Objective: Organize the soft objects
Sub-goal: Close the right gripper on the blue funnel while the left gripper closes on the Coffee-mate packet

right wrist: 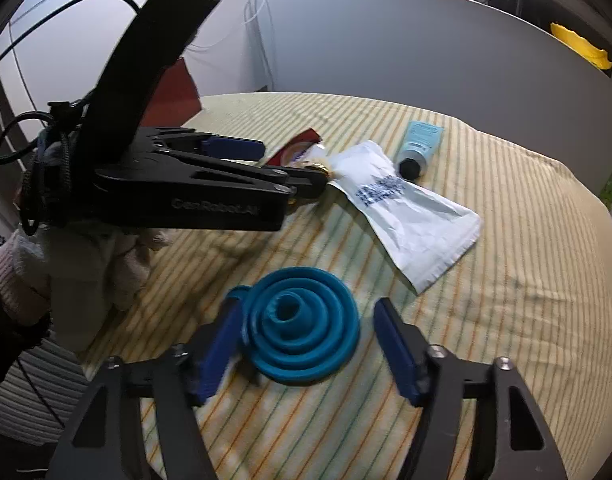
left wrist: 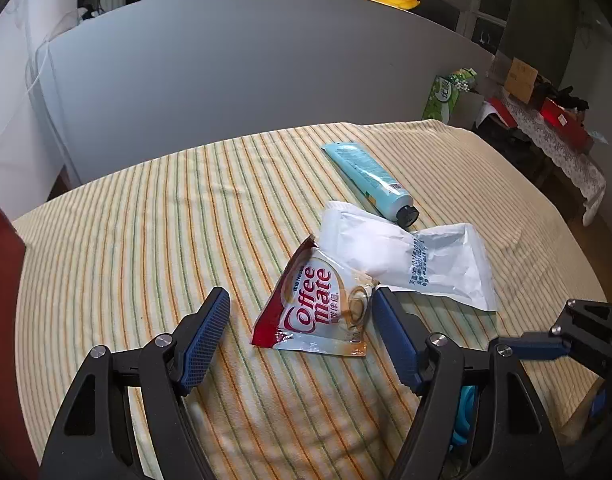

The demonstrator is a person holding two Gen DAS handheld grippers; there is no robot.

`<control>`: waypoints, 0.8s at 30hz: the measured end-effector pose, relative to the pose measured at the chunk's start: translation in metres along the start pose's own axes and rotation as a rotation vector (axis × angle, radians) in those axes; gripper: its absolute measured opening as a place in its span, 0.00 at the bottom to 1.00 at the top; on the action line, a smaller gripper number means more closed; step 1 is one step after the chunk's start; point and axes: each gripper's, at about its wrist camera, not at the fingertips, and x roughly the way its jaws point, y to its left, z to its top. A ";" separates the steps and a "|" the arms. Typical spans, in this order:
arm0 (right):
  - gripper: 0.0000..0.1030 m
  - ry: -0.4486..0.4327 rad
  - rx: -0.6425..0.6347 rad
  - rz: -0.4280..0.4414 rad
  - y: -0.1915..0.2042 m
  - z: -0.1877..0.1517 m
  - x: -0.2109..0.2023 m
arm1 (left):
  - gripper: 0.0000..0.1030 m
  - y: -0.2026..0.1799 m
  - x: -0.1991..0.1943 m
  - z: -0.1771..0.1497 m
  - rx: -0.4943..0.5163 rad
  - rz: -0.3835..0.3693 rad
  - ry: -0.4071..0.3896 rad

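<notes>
A red and white Coffee mate pouch (left wrist: 320, 308) lies on the striped cloth between the open fingers of my left gripper (left wrist: 302, 312), not clamped. A white plastic packet (left wrist: 410, 256) lies partly over the pouch's far end, and a light blue tube (left wrist: 370, 174) with a black cap lies behind it. In the right wrist view, a blue collapsible silicone funnel (right wrist: 302, 330) sits flat between the open fingers of my right gripper (right wrist: 306, 328), close to the left finger. The left gripper (right wrist: 298, 172), packet (right wrist: 410, 208) and tube (right wrist: 420, 146) show there too.
The striped cloth (left wrist: 146, 240) covers the table. A grey partition (left wrist: 246, 72) stands behind it, with a green tissue box (left wrist: 444, 96) at its right end. A cluttered side table (left wrist: 546, 120) stands at the far right. A pale stuffed toy (right wrist: 90, 280) sits at the table's left edge.
</notes>
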 end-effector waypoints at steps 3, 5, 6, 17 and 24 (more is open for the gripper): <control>0.51 0.001 -0.001 0.011 0.000 0.001 0.001 | 0.60 -0.002 0.002 0.000 0.012 -0.008 0.006; 0.47 -0.002 0.008 0.011 -0.002 0.000 0.000 | 0.54 -0.002 0.001 0.000 0.016 -0.009 0.003; 0.46 -0.001 0.014 0.020 -0.003 0.000 0.000 | 0.51 -0.002 0.001 0.000 0.016 -0.011 0.001; 0.38 -0.012 0.066 0.066 -0.012 -0.005 -0.005 | 0.34 0.001 -0.005 -0.001 0.006 -0.016 -0.031; 0.37 -0.015 0.086 0.084 -0.014 -0.009 -0.008 | 0.32 0.001 -0.009 -0.004 -0.001 -0.003 -0.033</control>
